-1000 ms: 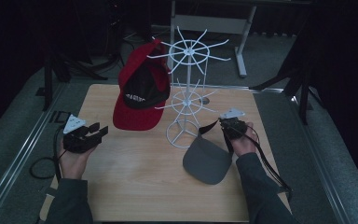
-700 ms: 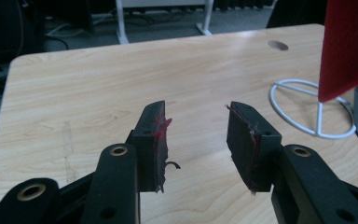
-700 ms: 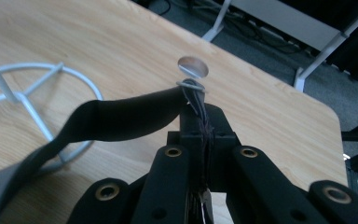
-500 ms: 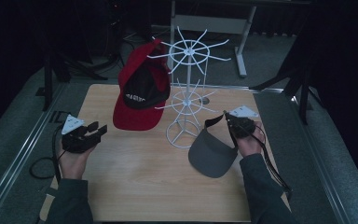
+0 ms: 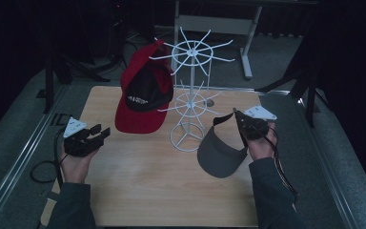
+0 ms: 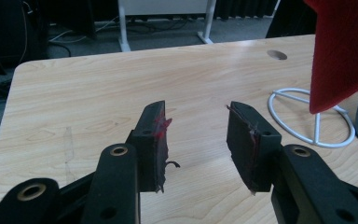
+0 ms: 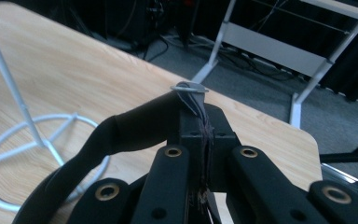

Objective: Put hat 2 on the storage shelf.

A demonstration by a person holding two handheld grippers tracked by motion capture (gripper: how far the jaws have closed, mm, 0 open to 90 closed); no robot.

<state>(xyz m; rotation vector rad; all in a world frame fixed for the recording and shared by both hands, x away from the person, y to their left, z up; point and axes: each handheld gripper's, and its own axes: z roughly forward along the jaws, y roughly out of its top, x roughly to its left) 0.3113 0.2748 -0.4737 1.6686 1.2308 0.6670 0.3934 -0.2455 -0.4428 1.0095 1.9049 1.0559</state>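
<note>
A white wire hat rack stands mid-table, and a red cap with a black front hangs on its left side. At the right, my right gripper is shut on the strap of a grey visor, whose brim hangs down toward the table. In the right gripper view the dark strap runs into the closed jaws of the right gripper. My left gripper rests at the table's left, open and empty; its pads stand apart over bare wood.
The rack's round base lies just right of the left gripper, with the red cap's brim hanging over it. The wooden table has free room in front. White desk legs stand behind it.
My right gripper has risen and drifted slightly right with the visor in it. The left gripper has stayed put.
</note>
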